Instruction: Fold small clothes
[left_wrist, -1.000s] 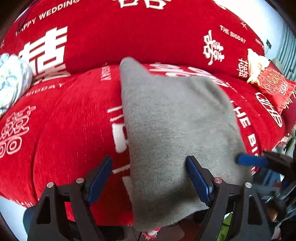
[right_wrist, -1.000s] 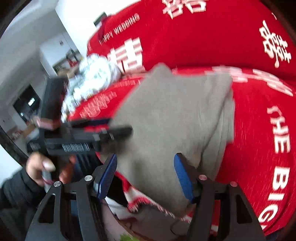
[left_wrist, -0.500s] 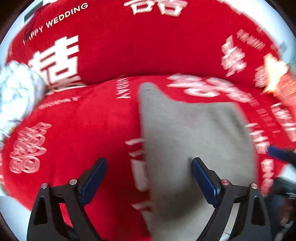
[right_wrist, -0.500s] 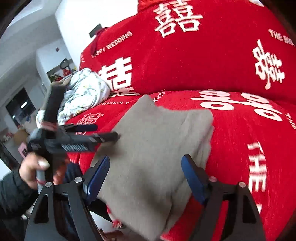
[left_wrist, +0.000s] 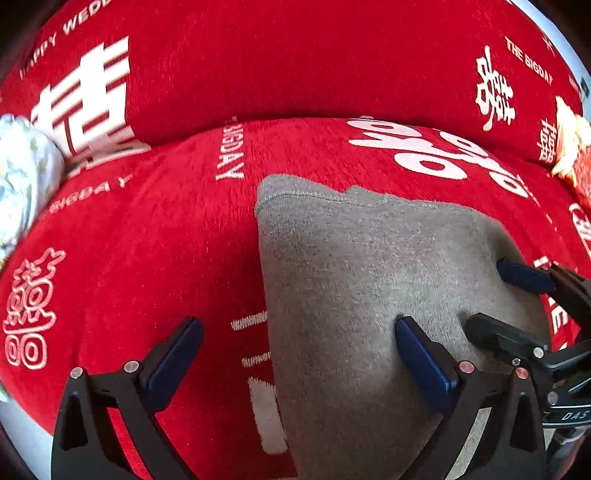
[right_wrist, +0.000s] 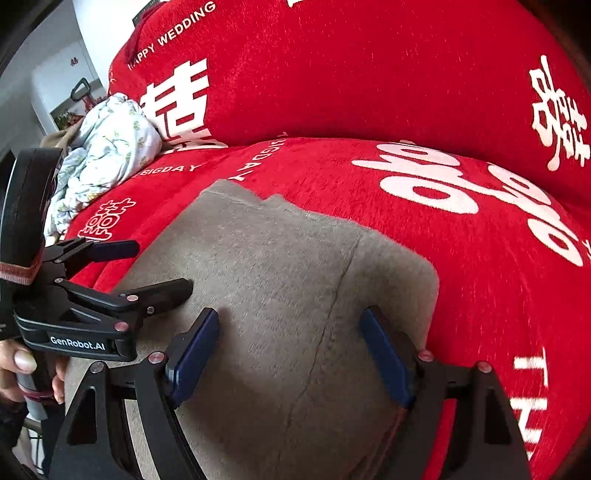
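A grey folded garment (left_wrist: 369, 295) lies flat on the red sofa seat (left_wrist: 129, 258). My left gripper (left_wrist: 299, 354) hovers over the garment's left edge, its jaws opening wide. One blue finger hangs over the red seat, the other over the grey cloth, and nothing is pinched. In the right wrist view the grey garment (right_wrist: 295, 288) shows a fold line down its middle. My right gripper (right_wrist: 288, 354) stands open above it, both pads clear of the cloth. Each gripper shows in the other's view: the right gripper (left_wrist: 509, 306), and the left gripper (right_wrist: 147, 269) held by a hand (right_wrist: 18, 365).
The sofa backrest (right_wrist: 351, 74) rises behind the seat, red with white lettering. A crumpled white floral cloth (right_wrist: 107, 155) is bundled at the seat's left end. A red and gold cushion (left_wrist: 572, 155) sits at the far right. The seat's front edge runs just below the grippers.
Both grippers have moved in over the seat, closer to each other. The left jaws have spread wider and the right jaws opened a little. The garment stays on the seat.
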